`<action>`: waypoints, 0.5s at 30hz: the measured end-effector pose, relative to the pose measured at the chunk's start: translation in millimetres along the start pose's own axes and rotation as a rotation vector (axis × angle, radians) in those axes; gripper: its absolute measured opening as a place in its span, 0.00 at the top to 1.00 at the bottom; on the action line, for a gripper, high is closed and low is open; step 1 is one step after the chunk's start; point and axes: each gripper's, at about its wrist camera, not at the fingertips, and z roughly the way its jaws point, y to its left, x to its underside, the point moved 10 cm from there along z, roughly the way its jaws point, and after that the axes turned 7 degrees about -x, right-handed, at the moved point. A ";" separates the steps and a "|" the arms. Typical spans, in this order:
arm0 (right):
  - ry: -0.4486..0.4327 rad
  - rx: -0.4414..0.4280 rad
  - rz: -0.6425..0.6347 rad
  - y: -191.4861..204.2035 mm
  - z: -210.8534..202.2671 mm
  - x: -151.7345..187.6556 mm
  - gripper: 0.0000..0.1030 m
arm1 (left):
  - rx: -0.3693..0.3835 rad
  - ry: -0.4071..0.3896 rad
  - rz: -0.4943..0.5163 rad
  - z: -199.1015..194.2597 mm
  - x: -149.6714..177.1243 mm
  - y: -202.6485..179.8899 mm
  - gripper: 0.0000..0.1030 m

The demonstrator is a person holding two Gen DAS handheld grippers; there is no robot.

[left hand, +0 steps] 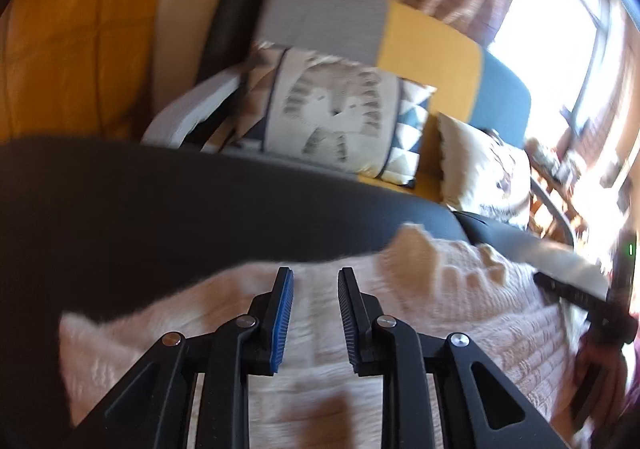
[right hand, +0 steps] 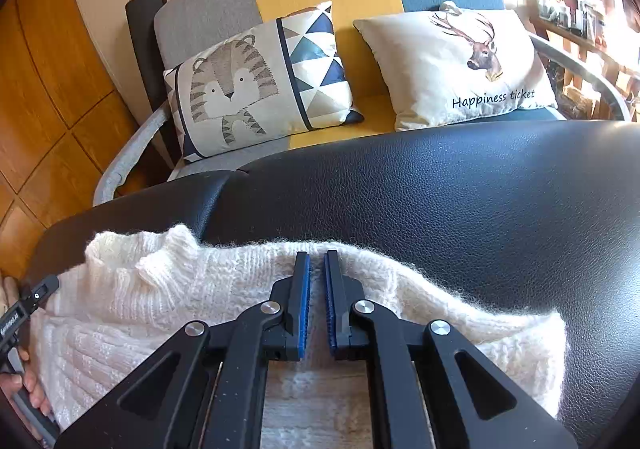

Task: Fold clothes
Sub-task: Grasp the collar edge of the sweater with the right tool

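Right wrist | fluffy ribbed white sweater (right hand: 132,289) on pebbled black leather | right tool (right hand: 317,269) nearly closed, empty

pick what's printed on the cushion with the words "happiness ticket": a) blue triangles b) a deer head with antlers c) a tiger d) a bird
b: in the right wrist view the white cushion on the sofa shows a deer head with antlers above the lettering; the tiger is on the other cushion.
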 end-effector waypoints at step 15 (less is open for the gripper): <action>0.027 0.007 -0.005 0.7 -3.7 -4.5 0.91 | -0.145 -0.040 0.040 1.6 2.6 10.8 0.78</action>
